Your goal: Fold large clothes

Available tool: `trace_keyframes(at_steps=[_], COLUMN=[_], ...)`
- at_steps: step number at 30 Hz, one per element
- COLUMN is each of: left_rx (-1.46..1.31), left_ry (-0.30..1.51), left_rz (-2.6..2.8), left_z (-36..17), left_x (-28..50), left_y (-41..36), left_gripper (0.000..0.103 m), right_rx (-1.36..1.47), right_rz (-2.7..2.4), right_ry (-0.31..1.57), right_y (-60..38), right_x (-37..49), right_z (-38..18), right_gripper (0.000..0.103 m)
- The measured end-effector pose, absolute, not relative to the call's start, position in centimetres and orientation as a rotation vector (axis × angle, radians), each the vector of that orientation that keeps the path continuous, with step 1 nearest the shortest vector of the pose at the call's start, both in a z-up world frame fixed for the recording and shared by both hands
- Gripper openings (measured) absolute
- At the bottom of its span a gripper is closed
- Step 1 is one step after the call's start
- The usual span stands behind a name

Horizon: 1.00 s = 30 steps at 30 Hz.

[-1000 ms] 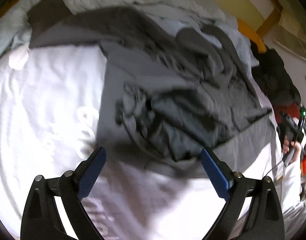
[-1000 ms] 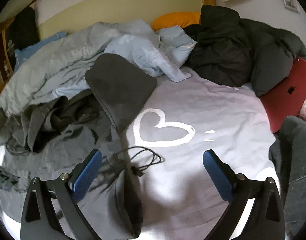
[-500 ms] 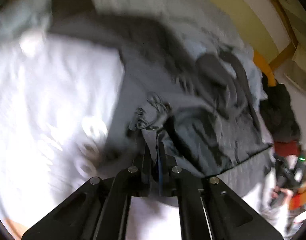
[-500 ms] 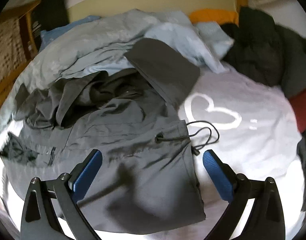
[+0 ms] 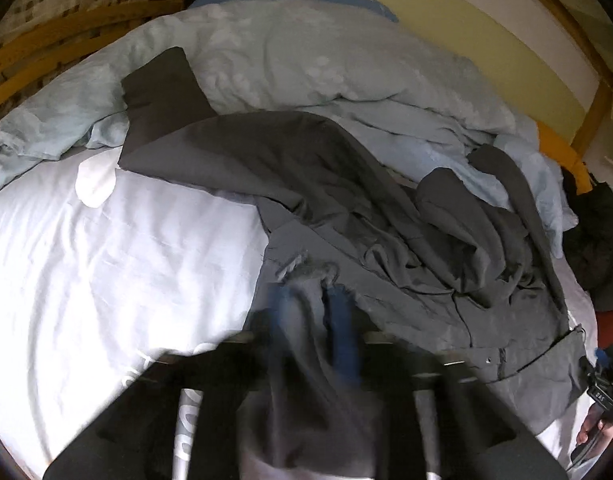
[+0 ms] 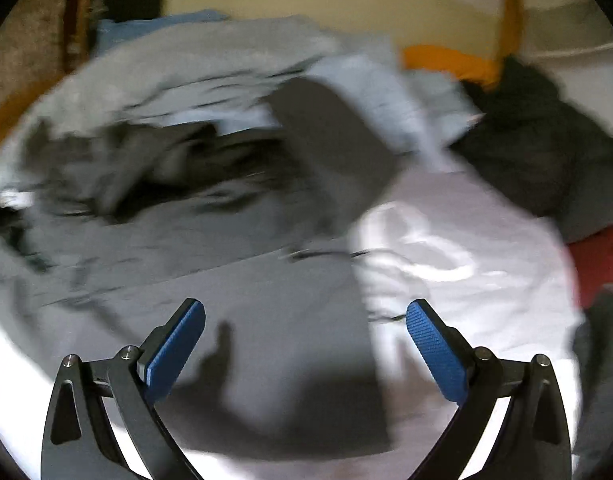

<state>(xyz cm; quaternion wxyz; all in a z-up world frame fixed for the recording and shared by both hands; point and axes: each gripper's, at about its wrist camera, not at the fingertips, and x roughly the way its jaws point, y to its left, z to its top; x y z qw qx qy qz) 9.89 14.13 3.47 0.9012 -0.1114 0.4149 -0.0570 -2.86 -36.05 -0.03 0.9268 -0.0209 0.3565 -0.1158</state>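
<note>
One dark grey garment (image 5: 346, 184) sprawls across the bed (image 5: 106, 260). The left hand-held gripper (image 5: 310, 320), blurred, is opening with cloth seemingly between its fingers; the right hand-held gripper (image 6: 306, 344) gapes, released

Black right gripper (image 6: 305, 344), blue ribbed pads (image 6: 176, 350)

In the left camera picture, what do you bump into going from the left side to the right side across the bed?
White sheet → grey trousers → black jacket
</note>
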Motion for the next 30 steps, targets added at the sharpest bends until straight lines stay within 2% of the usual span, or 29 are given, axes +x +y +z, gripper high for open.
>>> trace_keyframes(at_steps=[1,2,9,10,11,13,15,19,23,27,30], left_rx=[-0.237,-0.245,-0.15,-0.14,-0.124,-0.052,-0.01,-0.112,-0.099,0.071,0.131], left_ry=[0.872,0.873,0.895,0.9,0.899,0.87,0.854,0.874,0.921,0.984,0.998], left_rz=[-0.114,-0.128,-0.141,-0.13,-0.113,-0.032,0.036,-0.046,-0.09,-0.115,-0.109], left_z=[3.3,3.4,3.3,3.2,3.0,3.0,3.0,3.5,3.3,0.9,-1.2], left_x=[9.8,9.7,8.8,8.8,8.7,8.5,8.4,8.0,7.6,8.0,10.0], left_y=[13.9,14.0,12.8,12.8,12.8,12.7,12.9,13.9,13.4,11.0,9.2], left_gripper=[0.078,0.081,0.083,0.083,0.083,0.083,0.084,0.084,0.092,0.092,0.092], right_rx=[-0.058,-0.067,-0.125,-0.099,-0.078,-0.052,-0.029,-0.039,-0.02,-0.037,-0.049], right_rz=[-0.245,-0.222,-0.107,-0.104,-0.101,-0.13,-0.178,-0.274,-0.32,-0.304,-0.31], right_ry=[0.708,0.697,0.883,0.876,0.869,0.853,0.824,0.72,0.655,0.767,0.77], right_y=[-36.2,-36.4,-37.3,-37.7,-38.0,-38.8,-39.5,-39.9,-40.6,-40.9,-40.8], right_x=[-2.9,-2.9,1.2,1.3,1.3,1.3,0.8,-0.1,-0.5,1.0,0.7], right_z=[0.2,0.3,-3.4,-3.5,-3.4,-3.0,-2.4,-0.2,0.8,-1.8,-1.9], right_gripper=[0.102,0.102,0.1,0.089,0.056,0.009,0.007,0.006,0.006,0.006,0.006])
